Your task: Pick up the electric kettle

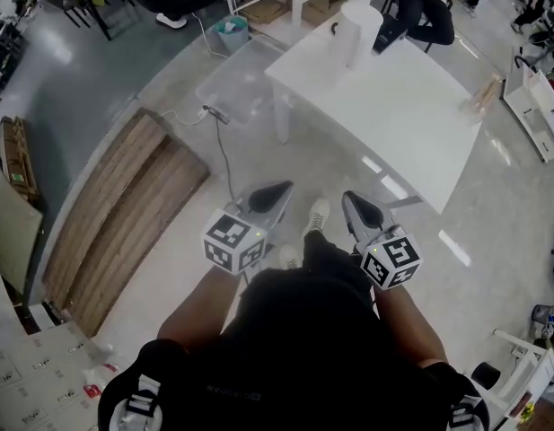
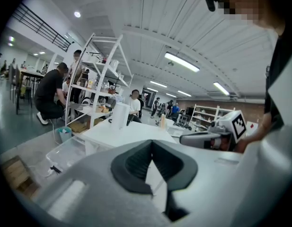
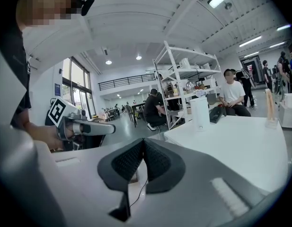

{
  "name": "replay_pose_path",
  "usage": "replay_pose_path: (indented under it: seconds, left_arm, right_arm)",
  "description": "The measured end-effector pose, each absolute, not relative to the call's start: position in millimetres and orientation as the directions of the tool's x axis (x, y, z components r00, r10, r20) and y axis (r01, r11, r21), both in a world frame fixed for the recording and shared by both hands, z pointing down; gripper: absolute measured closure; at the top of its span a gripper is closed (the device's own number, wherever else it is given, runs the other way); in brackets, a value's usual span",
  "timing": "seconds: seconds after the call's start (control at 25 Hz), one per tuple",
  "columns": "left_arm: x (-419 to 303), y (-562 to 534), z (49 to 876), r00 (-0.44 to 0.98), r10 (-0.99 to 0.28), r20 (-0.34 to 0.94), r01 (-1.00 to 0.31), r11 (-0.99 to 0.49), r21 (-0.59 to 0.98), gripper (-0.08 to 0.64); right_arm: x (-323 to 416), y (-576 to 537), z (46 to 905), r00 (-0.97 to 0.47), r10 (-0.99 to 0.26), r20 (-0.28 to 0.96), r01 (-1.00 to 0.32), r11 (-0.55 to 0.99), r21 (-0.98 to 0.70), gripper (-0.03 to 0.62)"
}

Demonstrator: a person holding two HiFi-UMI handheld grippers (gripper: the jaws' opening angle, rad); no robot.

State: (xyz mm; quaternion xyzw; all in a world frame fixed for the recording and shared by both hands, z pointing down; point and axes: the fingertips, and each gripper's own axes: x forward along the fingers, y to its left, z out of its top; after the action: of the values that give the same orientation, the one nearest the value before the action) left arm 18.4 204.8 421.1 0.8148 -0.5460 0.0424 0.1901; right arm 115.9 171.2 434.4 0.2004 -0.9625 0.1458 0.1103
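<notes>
With left gripper (image 1: 277,191) and right gripper (image 1: 361,207) closed and empty, reaching the kettle (image 1: 359,32) unopened could knock it across the worktop (image 1: 411,124).

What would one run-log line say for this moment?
left gripper: shut, empty | right gripper: shut, empty | tall white cylindrical electric kettle: upright on white rectangular table, untouched, beyond both grippers

— What stands on the white table (image 1: 411,124)?
— A white electric kettle (image 1: 360,23), upright near the far edge, and a small wooden object (image 1: 485,95) at the right-hand edge, well apart from the kettle.
</notes>
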Motion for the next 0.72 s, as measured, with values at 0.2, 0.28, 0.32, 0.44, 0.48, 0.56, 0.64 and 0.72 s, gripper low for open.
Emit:
replay_pose_path:
  seconds: [0.2,0.28,0.32,0.44,0.48,0.56,0.64,0.72]
  left_arm:
    - [13,198,421,0.404,-0.877,0.259,-0.895,-0.322,0.308,0.557]
    - [9,195,420,0.408,-0.878,0.250,-0.887,-0.315,0.338,0.557]
    - [6,194,421,0.405,-0.879,0.252,-0.887,-0.311,0.340,0.557]
    - [4,188,426,0.395,-0.876,0.276,-0.900,-0.307,0.310,0.557]
    - [4,185,427,0.395,-0.875,0.280,-0.901,-0.309,0.306,0.557]
    - [5,179,429,0.398,-0.872,0.284,-0.900,-0.312,0.304,0.557]
    - [5,173,430,0.402,-0.869,0.289,-0.900,-0.316,0.302,0.557]
    - [5,166,430,0.404,-0.867,0.293,-0.900,-0.319,0.299,0.557]
  right_arm:
    - [105,161,434,-0.905,-0.343,0.253,-0.402,0.883,-0.240,0.586]
    - [100,157,434,-0.906,-0.342,0.248,-0.400,0.883,-0.244,0.586]
    - [98,155,434,-0.907,-0.342,0.247,-0.400,0.883,-0.247,0.586]
    - [97,150,436,-0.906,-0.343,0.248,-0.402,0.880,-0.252,0.586]
    - [98,147,438,-0.905,-0.344,0.252,-0.405,0.878,-0.256,0.586]
    - [101,141,443,-0.900,-0.351,0.258,-0.415,0.870,-0.267,0.586]
    - [102,134,444,-0.896,-0.362,0.258,-0.427,0.862,-0.273,0.586]
    - [103,126,442,-0.893,-0.372,0.253,-0.435,0.858,-0.275,0.586]
